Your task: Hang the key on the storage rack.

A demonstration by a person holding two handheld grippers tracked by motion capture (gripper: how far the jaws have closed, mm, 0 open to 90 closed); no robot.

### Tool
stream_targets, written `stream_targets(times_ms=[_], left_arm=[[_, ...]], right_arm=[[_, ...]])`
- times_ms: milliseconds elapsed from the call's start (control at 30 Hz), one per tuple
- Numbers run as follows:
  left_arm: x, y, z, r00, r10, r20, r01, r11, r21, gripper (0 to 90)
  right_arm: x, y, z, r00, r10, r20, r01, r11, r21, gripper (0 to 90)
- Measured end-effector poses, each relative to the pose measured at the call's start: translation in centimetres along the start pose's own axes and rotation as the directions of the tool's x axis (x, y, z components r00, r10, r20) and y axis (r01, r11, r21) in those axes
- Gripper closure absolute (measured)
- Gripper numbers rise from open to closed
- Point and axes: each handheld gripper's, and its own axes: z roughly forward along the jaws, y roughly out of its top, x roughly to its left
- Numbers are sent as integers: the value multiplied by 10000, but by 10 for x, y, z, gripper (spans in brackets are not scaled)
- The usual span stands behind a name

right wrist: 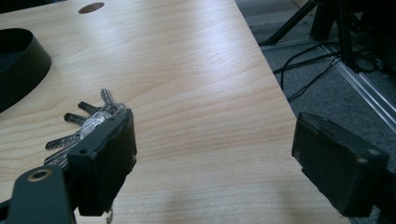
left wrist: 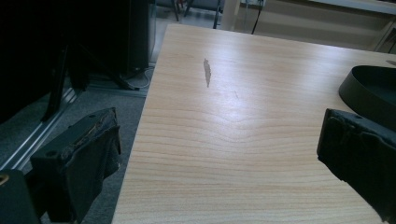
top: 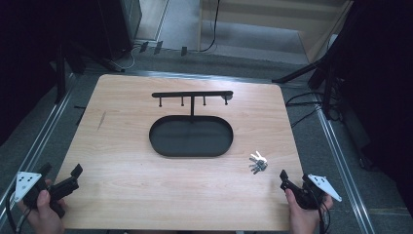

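Wooden table (top: 122, 146) spreads wide, a black oval tray (top: 191, 137) with its hook rack at centre. Left gripper (top: 62, 176) hovers at the near-left corner, jaws apart, empty. Right gripper (top: 292, 181) sits near-right, jaws spread, keys (top: 257, 163) just beside it.

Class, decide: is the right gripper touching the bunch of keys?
Apart. The high view shows bare table between the right gripper and the bunch of keys.

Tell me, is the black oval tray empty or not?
Empty. In the high view the tray shows only its bare dark floor; the keys lie outside it on the table.
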Motion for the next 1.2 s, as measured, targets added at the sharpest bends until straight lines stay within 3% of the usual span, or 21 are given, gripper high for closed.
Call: stream_targets(times_ms=[167, 233, 267, 367, 500, 600, 633, 667, 733, 833, 867, 900, 933, 1000, 1033, 1067, 1100, 1133, 1200], left_arm=[[0, 0, 0, 10000, -5, -23, 5, 10000, 1, 1], [0, 0, 0, 10000, -3, -28, 3, 10000, 3, 1], [-1, 0, 1, 10000, 15, -72, -15, 10000, 9, 1], [-2, 0, 1, 9999, 48, -93, -48, 10000, 23, 1], [-2, 0, 0, 9999, 96, -87, -96, 10000, -10, 1], [-1, 0, 0, 10000, 8, -40, -8, 10000, -16, 1], [-1, 0, 1, 10000, -23, -65, 23, 10000, -10, 1], [-1, 0, 1, 10000, -23, -65, 23, 10000, -10, 1], [-1, 0, 1, 10000, 31, -81, -31, 10000, -6, 1], [-3, 1, 2, 9999, 85, -129, -85, 10000, 11, 1], [-3, 1, 2, 9998, 137, -130, -137, 9999, 12, 1], [-3, 1, 2, 9998, 184, -118, -184, 9998, 37, 1], [-3, 1, 2, 9998, 185, -124, -184, 9998, 33, 1], [-3, 1, 2, 9999, 92, -111, -92, 10000, 13, 1], [-3, 1, 2, 9999, 92, -111, -92, 10000, 13, 1], [-2, 1, 2, 9999, 95, -112, -95, 10000, 23, 1], [-2, 1, 2, 9999, 95, -108, -95, 10000, 30, 1], [-2, 1, 2, 9999, 96, -112, -95, 9999, 36, 1], [-2, 1, 2, 9999, 102, -113, -101, 9999, 41, 1]], right_arm=[[1, 0, 0, 10000, -18, 50, 18, 10000, 40, 143], [2, 0, 0, 9998, -12, 208, 9, 9999, 137, 146], [5, -1, 1, 9986, -108, 516, 90, 9993, 363, 153], [9, 0, 3, 9983, -206, 547, 170, 9978, 648, 156], [20, 4, 4, 9990, 10, 446, -52, 9956, 936, 195], [34, 15, 4, 9997, 30, 251, -57, 9941, 1081, 203], [45, 23, 6, 9995, -156, 256, 121, 9914, 1302, 203], [45, 23, 6, 9995, -156, 256, 121, 9914, 1302, 203], [58, 32, 8, 9987, -452, 215, 415, 9881, 1484, 211], [74, 43, 15, 9972, -732, 165, 683, 9761, 2063, 245], [83, 51, 22, 9967, -807, 52, 765, 9612, 2651, 287], [83, 51, 22, 9967, -807, 52, 765, 9612, 2651, 287], [88, 55, 27, 9974, -700, 145, 619, 9477, 3132, 291], [95, 64, 40, 9988, -102, 483, -119, 8991, 4376, 302], [95, 64, 40, 9988, -102, 483, -119, 8991, 4376, 302], [97, 66, 44, 9981, 113, 598, -382, 8817, 4703, 302], [100, 69, 51, 9938, 670, 887, -1035, 8488, 5185, 288], [100, 69, 51, 9938, 670, 887, -1035, 8488, 5185, 288], [100, 72, 55, 9852, 991, 1396, -1597, 8263, 5401, 268]])
